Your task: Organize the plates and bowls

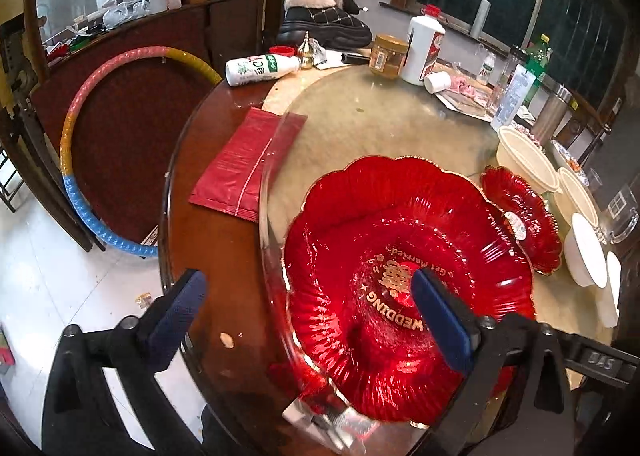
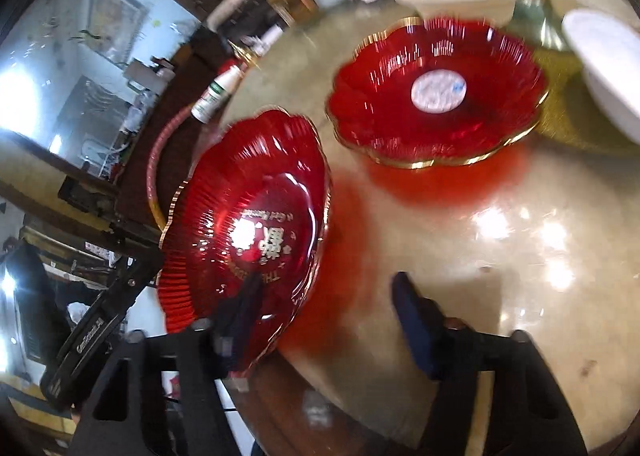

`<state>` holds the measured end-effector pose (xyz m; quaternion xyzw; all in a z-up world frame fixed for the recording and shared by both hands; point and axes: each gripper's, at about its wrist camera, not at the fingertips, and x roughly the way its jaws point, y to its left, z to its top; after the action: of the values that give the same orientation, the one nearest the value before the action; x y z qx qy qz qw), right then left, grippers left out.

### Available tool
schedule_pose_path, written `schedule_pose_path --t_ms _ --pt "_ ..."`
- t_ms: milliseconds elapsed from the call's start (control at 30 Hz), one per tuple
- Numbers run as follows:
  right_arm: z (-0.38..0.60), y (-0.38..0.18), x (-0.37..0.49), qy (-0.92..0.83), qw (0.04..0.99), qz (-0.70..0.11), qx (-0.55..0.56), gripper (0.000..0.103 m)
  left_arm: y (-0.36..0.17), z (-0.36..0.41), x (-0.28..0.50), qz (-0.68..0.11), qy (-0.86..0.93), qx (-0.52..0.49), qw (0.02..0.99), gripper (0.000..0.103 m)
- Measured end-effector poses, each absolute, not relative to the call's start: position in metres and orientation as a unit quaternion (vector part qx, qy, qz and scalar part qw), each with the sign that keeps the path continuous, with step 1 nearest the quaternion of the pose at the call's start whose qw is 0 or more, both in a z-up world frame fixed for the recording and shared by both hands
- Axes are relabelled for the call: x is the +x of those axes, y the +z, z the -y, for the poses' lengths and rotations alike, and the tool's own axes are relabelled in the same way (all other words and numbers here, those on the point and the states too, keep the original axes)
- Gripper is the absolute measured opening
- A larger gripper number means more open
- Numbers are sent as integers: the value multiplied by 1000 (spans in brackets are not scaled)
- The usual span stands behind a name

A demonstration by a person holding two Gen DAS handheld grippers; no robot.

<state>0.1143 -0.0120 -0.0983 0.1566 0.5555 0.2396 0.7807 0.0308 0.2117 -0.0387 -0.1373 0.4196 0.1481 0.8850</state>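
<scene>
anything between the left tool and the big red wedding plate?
No. The left tool already straddles the near-left rim of the big red plate, one finger over the plate, the other outside it; nothing visible between.

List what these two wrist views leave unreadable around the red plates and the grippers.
- Big red plate: its near rim in the left wrist view is covered by the left gripper body.
- Smaller red plate: its round centre label is unreadable in the right wrist view, smeared by motion blur.
- Right gripper: its left finger is blurred against the big plate, so contact is unclear.
- White bowl: cut off by the right edge.
</scene>
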Motion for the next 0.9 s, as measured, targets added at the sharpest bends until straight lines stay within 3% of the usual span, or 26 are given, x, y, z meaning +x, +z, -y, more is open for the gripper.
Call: schedule_pose_path --t_ms 33,67,133,233,633,900 --pt "11 -99 116 239 783 -553 157 46 -42 -212 32 -427 146 -137 882 76" --pt "8 -100 117 233 785 -554 153 36 -50 -212 36 -443 143 -138 874 45" --pt "3 -102 120 229 784 -558 151 27 -64 -214 40 -468 146 -142 860 17" --pt "-3 -100 119 235 782 -557 150 16 -64 -215 34 -454 133 -157 867 14" --pt "-4 -65 105 242 818 -507 124 14 -24 -211 12 -395 140 -161 893 11" --pt "-4 -72 108 249 820 -503 112 14 -41 -211 14 -408 152 -164 885 11"
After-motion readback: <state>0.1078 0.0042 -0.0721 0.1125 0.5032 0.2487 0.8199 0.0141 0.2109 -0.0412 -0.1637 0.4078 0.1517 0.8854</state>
